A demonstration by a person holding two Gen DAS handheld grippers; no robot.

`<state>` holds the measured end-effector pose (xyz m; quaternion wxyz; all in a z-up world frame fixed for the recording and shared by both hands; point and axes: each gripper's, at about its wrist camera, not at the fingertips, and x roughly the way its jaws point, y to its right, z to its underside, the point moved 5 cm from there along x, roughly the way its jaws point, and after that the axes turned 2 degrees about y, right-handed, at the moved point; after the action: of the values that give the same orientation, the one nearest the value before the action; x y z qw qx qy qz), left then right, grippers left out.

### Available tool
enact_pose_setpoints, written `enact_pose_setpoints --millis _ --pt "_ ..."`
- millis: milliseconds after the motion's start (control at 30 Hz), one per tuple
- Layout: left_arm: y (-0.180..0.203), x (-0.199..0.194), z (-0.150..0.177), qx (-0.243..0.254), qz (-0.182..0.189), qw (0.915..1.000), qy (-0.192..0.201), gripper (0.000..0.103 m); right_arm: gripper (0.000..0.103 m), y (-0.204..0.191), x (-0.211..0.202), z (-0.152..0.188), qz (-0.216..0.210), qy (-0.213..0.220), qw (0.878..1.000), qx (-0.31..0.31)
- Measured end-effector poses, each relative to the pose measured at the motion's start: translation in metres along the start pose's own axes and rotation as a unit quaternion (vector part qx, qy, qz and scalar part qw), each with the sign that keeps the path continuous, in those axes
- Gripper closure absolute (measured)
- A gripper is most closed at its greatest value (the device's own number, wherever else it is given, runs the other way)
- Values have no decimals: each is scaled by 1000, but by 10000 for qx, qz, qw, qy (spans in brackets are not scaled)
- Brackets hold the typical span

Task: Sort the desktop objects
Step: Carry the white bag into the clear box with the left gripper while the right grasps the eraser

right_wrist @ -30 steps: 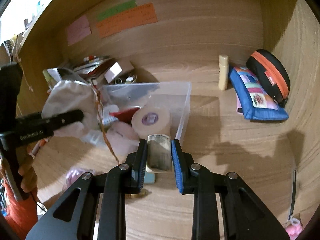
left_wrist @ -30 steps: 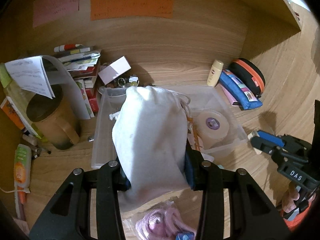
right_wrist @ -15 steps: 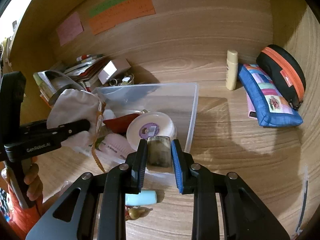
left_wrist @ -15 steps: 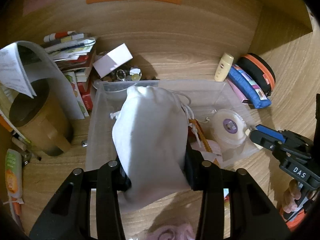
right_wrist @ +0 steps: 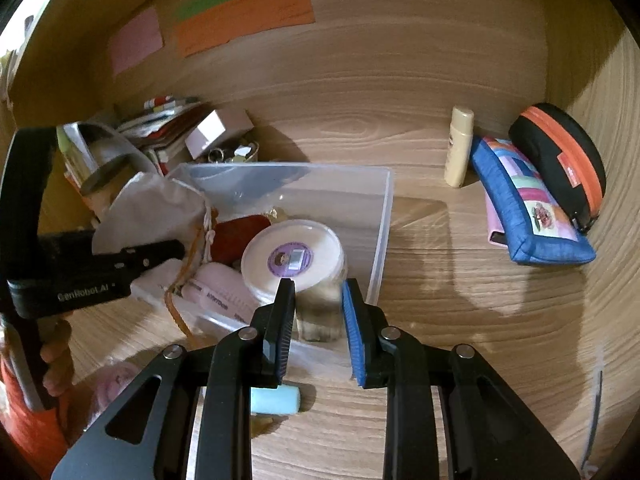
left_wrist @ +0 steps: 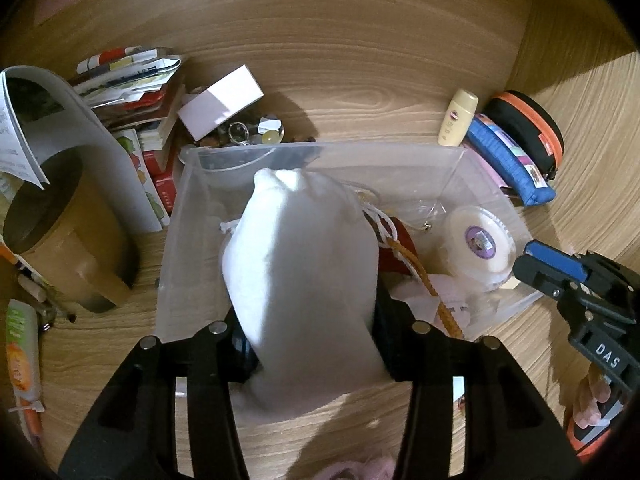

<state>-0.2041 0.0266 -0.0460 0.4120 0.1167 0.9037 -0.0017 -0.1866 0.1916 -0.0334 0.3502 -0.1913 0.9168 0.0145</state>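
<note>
Clutter crowds a wooden desk nook, with a clear plastic bin (left_wrist: 176, 216) set in the middle of it. The left gripper (left_wrist: 312, 336) holds a white drawstring pouch (left_wrist: 304, 272) over the bin's near left part; its jaws have just been opening, yet the pouch sits between them and both pads appear to touch its sides. The right gripper (right_wrist: 318, 312) is closed narrowly on a small brownish block (right_wrist: 320, 312) above the bin's near right corner. Inside the bin lie a round white tub (right_wrist: 294, 256) with a purple label, a red item (right_wrist: 240, 232) and a pink packet (right_wrist: 218, 292), with the pouch's orange cord (left_wrist: 424, 280) trailing over them. Behind the bin sit a small white box (left_wrist: 220, 108), a stack of booklets (left_wrist: 136, 88) and a brown mug (left_wrist: 60, 236). To the right, against the back wall, stand a cream bottle (right_wrist: 460, 146), a blue pencil case (right_wrist: 524, 204) and a black case with orange trim (right_wrist: 560, 160). A pale blue eraser (right_wrist: 276, 399) lies on the desk under the right gripper.
</note>
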Motion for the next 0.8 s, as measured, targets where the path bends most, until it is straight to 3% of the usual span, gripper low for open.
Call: enact_pose_setpoints --millis 200,267,333,467,667,767,800 --pt "2 -8 1 40 -61 10000 37 49 81 0 -6 2 36 -7 10000 -47" --pt "2 -16 2 66 -79 9999 118 40 78 1 -9 3 10 -13 10000 -27" --pt "0 -24 2 68 -83 9997 213 33 72 -1 -14 3 -43 15 10000 -27" --pt "-1 -42 3 68 -118 9992 375 28 45 -5 -26 3 44 201 9998 -81" --pt "0 -66 11 92 -186 9985 504 26 35 -10 -42 6 20 293 9996 -46" --pt "1 -77 18 86 -213 9982 555 11 35 -11 -46 11 -4 284 9996 4" --pt "1 -81 22 87 -237 9980 587 11 35 -12 -47 14 -21 264 9996 16"
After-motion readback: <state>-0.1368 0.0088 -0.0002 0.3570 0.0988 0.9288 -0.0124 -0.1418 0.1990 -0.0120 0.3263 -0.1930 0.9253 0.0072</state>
